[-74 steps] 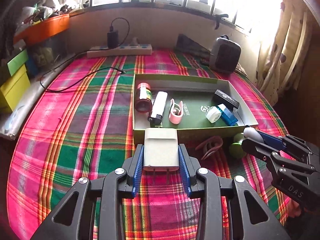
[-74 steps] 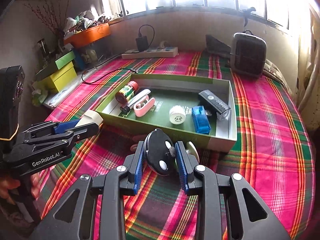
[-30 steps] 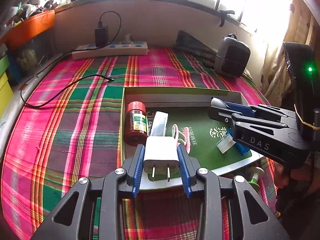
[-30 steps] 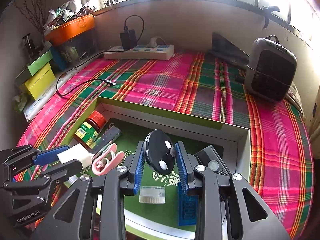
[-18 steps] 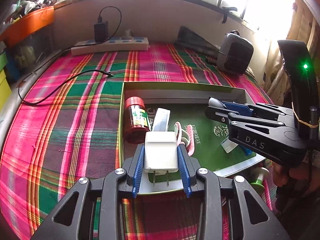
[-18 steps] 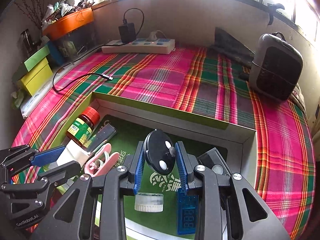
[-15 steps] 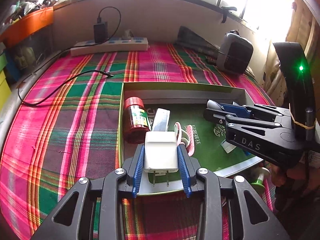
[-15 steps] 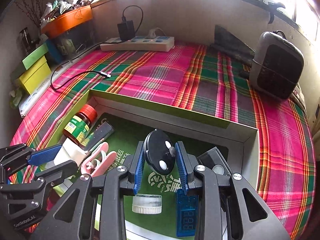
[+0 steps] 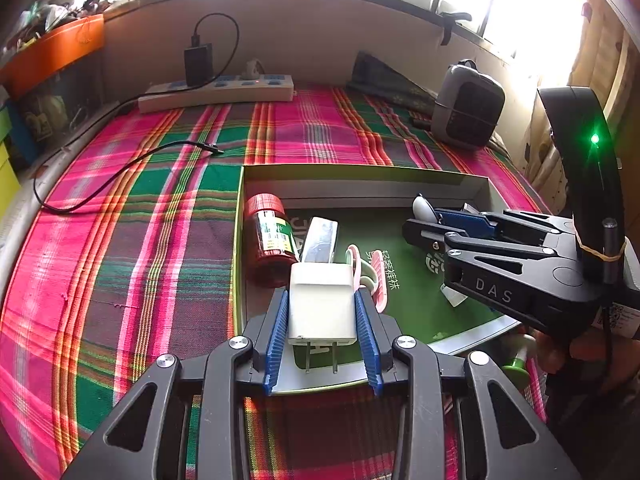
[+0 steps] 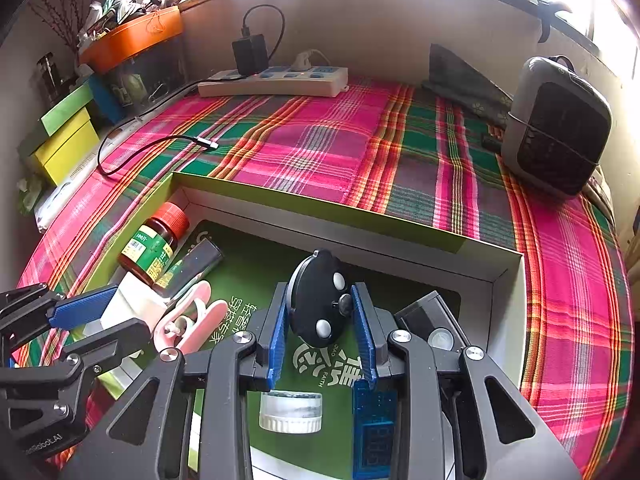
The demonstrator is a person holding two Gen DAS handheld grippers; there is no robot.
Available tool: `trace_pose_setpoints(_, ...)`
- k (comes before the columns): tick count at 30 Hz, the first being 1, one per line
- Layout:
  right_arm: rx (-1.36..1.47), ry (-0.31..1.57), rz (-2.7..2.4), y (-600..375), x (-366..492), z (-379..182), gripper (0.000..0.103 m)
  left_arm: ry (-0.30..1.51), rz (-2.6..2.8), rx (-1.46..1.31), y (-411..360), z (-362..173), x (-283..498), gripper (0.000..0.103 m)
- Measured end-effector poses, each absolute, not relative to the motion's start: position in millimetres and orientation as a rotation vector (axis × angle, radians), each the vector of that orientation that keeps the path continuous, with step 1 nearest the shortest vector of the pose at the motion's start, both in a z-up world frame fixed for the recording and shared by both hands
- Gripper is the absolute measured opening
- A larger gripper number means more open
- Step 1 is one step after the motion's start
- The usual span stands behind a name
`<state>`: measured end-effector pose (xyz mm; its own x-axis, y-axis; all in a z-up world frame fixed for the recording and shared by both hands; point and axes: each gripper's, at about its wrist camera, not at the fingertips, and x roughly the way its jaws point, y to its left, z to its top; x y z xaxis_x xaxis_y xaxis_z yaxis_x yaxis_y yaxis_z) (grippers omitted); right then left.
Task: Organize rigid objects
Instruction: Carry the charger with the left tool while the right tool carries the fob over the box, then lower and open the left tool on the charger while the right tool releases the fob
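Over the near edge of the green box (image 9: pixel 360 170), the left gripper (image 9: pixel 322 316) holds a white plug-in charger (image 9: pixel 322 306) between its blue fingers (image 9: pixel 276 332), prongs pointing back toward the camera. Just beyond the charger, inside the box, lie a brown bottle with a red cap (image 9: pixel 270 240), a dark flat stick-shaped item (image 9: pixel 318 240) and a pink clip (image 9: pixel 372 276), close together along the box's left side. The right gripper (image 10: pixel 322 320) hangs above the middle of the box floor, its fingers (image 10: pixel 364 336) closed on a black round device with white buttons (image 10: pixel 318 300), held on edge. Below it a white screw cap (image 10: pixel 290 410) and a blue digital module (image 10: pixel 374 432) rest on the green floor, and a black remote (image 10: pixel 430 322) lies by the right wall. The box sits on a plaid-covered surface (image 10: pixel 304 140), with a power strip (image 10: pixel 274 80) and a small grey heater (image 10: pixel 558 128) well apart near the wall.
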<state>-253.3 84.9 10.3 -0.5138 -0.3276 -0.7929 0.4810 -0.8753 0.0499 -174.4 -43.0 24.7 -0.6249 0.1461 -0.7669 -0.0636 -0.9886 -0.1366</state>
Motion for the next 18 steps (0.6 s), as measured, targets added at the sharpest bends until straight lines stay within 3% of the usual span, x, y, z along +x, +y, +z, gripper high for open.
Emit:
trace_pose_setpoints(12,1.199,0.225,-2.374,85.5,-253.7,9.3,0.032,-0.145,2.723,-1.301,-40.5,24.0,-174.1,0.034)
trace_pose_setpoints(18,1.189,0.204,-2.371,86.7,-254.6,10.9,0.043,-0.148,2.718,-1.298,-39.6,24.5,-173.7,0.037)
